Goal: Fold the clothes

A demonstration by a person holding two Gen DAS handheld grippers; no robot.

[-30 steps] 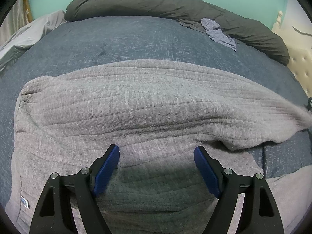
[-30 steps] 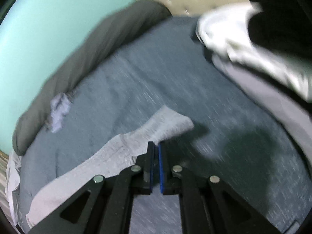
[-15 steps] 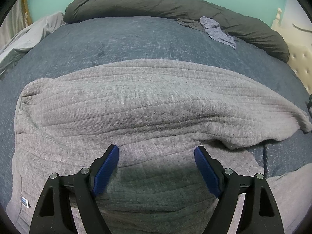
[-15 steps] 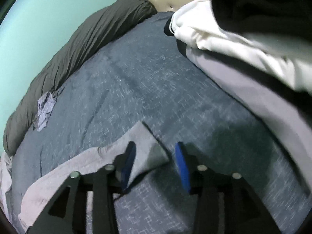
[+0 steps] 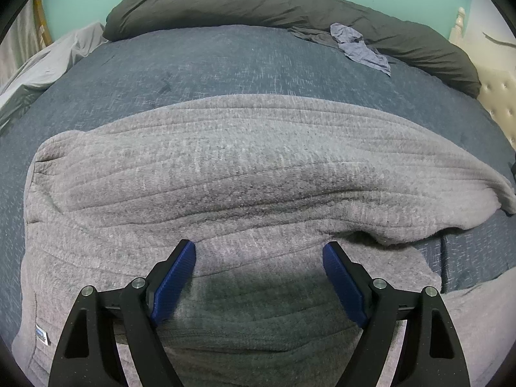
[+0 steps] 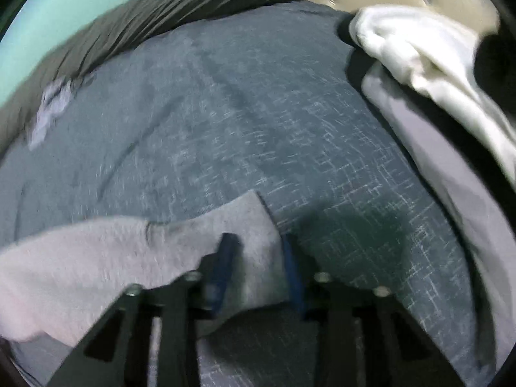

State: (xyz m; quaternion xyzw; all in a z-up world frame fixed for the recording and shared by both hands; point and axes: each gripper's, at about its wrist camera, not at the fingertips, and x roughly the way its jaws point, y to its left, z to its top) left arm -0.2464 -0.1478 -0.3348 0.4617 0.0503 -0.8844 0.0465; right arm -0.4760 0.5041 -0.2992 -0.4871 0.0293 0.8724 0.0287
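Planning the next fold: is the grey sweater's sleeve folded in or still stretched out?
Stretched out: the sleeve extends sideways across the blue bedspread.

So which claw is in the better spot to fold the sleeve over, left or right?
Probably the right claw. The sleeve end lies between its fingers, which are closing on it. The left claw hangs wide open over the middle of the sweater, gripping nothing.

Dim, even light; right view motion-blurred; fisheye-warped edges
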